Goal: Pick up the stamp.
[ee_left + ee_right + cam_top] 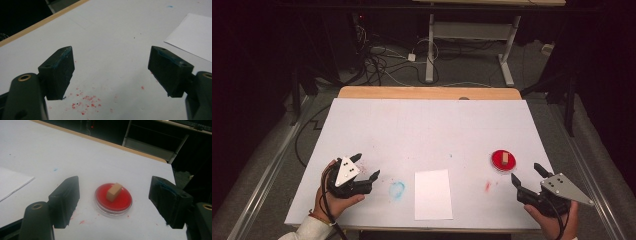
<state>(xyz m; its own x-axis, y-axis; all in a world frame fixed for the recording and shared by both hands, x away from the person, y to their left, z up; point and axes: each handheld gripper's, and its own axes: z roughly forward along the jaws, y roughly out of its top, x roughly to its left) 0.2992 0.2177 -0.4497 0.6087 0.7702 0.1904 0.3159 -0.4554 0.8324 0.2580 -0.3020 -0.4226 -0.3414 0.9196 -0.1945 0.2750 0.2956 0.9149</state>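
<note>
On the table (432, 125): one dish (503, 161), one block (504, 158), one paper (432, 194).

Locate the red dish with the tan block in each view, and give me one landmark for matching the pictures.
High view: the red dish sits at the right of the table, just ahead of the right gripper.
Left gripper view: the dish is outside this picture.
Right gripper view: the red dish lies at the centre, between the two open fingers.
Shared landmark: the white paper sheet, at the upper right in the left gripper view and at the left edge in the right gripper view.
</note>
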